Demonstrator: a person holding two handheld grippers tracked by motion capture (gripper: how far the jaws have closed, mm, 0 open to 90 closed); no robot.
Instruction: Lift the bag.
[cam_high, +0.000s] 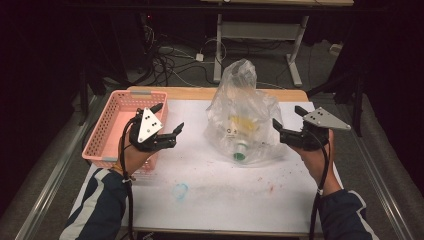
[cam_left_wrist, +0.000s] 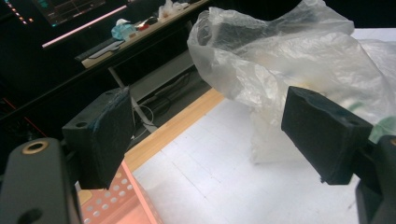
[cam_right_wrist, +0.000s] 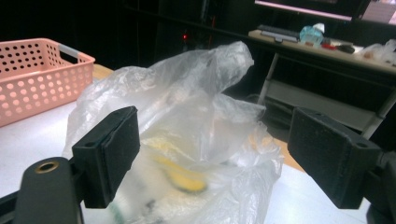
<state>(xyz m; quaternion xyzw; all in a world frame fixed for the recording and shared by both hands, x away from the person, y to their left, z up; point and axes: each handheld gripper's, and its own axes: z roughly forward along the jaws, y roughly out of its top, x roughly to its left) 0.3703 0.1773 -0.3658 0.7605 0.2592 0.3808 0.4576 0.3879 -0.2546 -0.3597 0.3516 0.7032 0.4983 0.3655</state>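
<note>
Plainly, the right gripper (cam_high: 289, 123) sat nearer the plastic bag (cam_high: 243, 117), its black jaws spread wide and empty just off the bag's right flank, pointing left toward it. From the right gripper view the bag (cam_right_wrist: 187, 126) filled the gap between the padded jaws, so the crumpled film lay straight ahead of them. The left gripper (cam_high: 169, 120) hovered farther off on the bag's left side, over the near corner of the pink basket (cam_high: 107, 131), also released and holding nothing.

The bag itself was thin, cloudy, wrinkled film, standing upright with a peaked top, resting on the white table (cam_high: 220, 195). Inside it, something yellow (cam_high: 241, 121) and a green-capped bottle (cam_high: 240, 151) showed dimly. The basket was rigid perforated plastic.
</note>
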